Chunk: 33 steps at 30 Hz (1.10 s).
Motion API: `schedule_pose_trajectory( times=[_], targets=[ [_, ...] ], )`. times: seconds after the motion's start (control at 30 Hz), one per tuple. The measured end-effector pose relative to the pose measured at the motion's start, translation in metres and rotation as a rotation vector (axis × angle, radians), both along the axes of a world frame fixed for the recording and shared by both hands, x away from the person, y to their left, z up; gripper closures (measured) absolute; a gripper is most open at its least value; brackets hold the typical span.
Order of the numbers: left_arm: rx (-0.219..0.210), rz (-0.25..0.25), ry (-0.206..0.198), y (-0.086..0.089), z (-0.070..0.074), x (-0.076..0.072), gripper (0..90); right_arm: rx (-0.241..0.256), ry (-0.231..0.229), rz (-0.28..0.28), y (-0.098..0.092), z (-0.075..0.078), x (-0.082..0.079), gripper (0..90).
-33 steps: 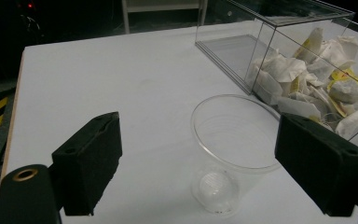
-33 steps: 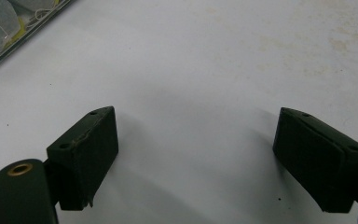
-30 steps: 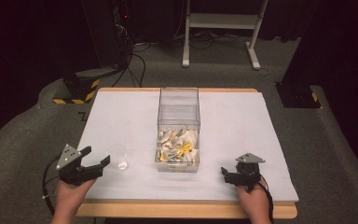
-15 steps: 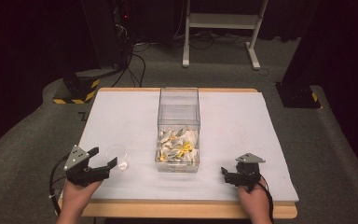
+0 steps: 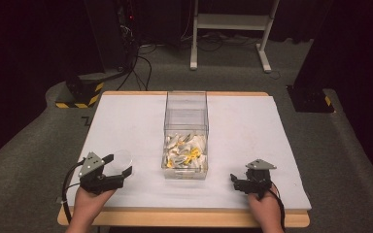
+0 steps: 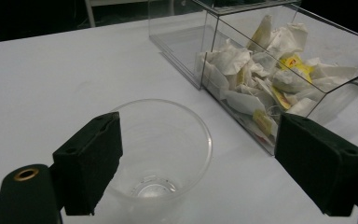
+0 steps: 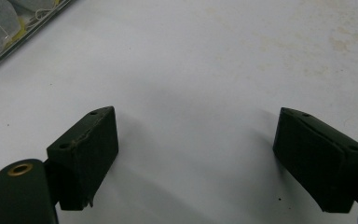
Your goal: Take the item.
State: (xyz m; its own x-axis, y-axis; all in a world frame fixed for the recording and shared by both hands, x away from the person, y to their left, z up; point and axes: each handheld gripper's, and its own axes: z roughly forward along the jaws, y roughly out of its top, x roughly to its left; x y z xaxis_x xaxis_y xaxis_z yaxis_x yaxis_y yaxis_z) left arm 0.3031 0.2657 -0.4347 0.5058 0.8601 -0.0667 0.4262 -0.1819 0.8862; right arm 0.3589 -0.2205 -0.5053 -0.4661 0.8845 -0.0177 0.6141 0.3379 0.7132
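Cup (image 6: 161, 149) between spread left claw (image 6: 200, 168); right claw (image 7: 205, 158) spread over bare table (image 7: 214, 60).

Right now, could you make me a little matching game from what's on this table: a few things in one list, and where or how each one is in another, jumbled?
Things:
1. plastic cup
2. tea bags
3. right gripper
4. clear box

Places or states:
a. heaped in the near end of the box
b. open over bare white tabletop
c. upright between the left gripper's open jaws
d. mid-table, its far half holding nothing

Pairs: 1-c, 2-a, 3-b, 4-d
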Motion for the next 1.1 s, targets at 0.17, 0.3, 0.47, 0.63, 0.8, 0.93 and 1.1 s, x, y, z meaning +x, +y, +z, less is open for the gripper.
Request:
schedule_pose_trajectory(
  times=[0.17, 0.3, 0.47, 0.63, 0.8, 0.93, 1.1],
  targets=[
    [0.0, -0.03, 0.003, -0.011, 0.0, 0.003, 15.5, 0.0, 0.001, 0.001, 0.0, 0.0, 0.0, 13.8],
    [0.001, -0.05, 0.0, -0.021, 0.002, 0.007, 15.5, 0.0, 0.001, 0.001, 0.0, 0.0, 0.0, 13.8],
    [0.008, -0.081, -0.007, -0.035, 0.005, 0.01, 15.6, 0.0, 0.0, 0.0, 0.0, 0.0, 0.0, 13.8],
    [0.003, -0.107, -0.006, -0.046, 0.006, 0.013, 15.6, 0.0, 0.0, 0.0, 0.0, 0.0, 0.0, 13.8],
    [-0.002, -0.124, -0.006, -0.055, 0.007, 0.016, 15.6, 0.0, 0.0, 0.0, 0.0, 0.0, 0.0, 13.8],
    [-0.009, -0.136, -0.007, -0.061, 0.009, 0.017, 15.6, -0.001, -0.001, 0.0, 0.0, 0.0, 0.0, 13.8],
    [-0.007, -0.155, -0.011, -0.068, 0.011, 0.019, 16.0, -0.001, 0.0, 0.001, 0.0, 0.0, 0.0, 13.9]
  ],
)
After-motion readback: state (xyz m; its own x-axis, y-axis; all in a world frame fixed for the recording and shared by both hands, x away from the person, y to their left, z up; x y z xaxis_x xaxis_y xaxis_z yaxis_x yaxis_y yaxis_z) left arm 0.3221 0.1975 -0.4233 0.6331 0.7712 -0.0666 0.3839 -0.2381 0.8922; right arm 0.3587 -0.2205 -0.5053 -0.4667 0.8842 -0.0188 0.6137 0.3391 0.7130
